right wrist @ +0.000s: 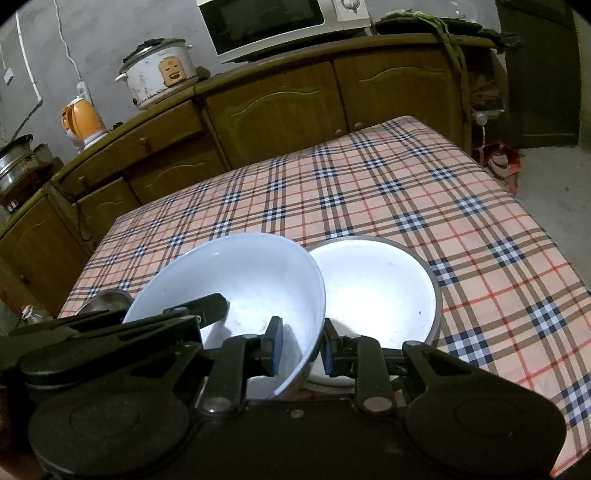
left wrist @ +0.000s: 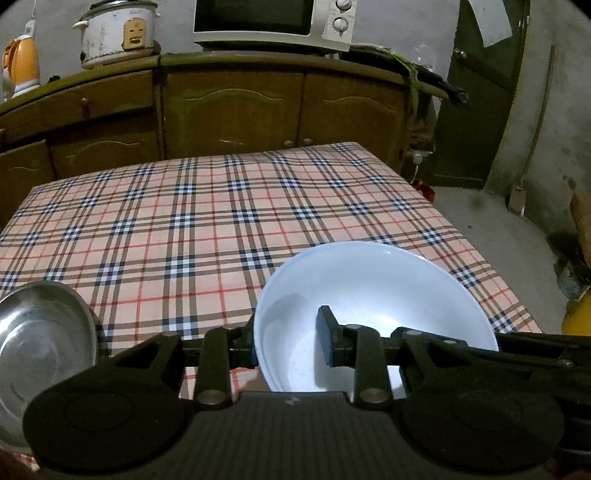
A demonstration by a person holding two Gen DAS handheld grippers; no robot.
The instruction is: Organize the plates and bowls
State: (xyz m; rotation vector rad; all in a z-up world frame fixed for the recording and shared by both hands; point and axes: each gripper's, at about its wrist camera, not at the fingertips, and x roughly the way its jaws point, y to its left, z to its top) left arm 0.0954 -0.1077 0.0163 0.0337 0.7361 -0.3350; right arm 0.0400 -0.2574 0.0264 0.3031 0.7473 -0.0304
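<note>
A white bowl [left wrist: 373, 291] [right wrist: 240, 284] hangs tilted over the table's near edge, gripped from both sides. My left gripper [left wrist: 287, 341] is shut on its left rim, one pad inside the bowl and the other hidden behind the wall. My right gripper [right wrist: 301, 347] is shut on the opposite rim, with blue pads on either side of the wall. The left gripper [right wrist: 208, 308] also shows in the right wrist view, reaching into the bowl. A steel bowl [left wrist: 44, 343] [right wrist: 107, 299] sits at the near left. A white dish with a grey metal rim [right wrist: 380, 288] lies on the cloth just right of the bowl.
The checked tablecloth [left wrist: 207, 214] [right wrist: 406, 192] covers the table. Wooden cabinets [left wrist: 236, 107] stand behind it, carrying a rice cooker [left wrist: 118, 33], an orange kettle [left wrist: 20, 62] and a microwave [left wrist: 273, 22]. Bare floor [left wrist: 491, 229] and a door lie to the right.
</note>
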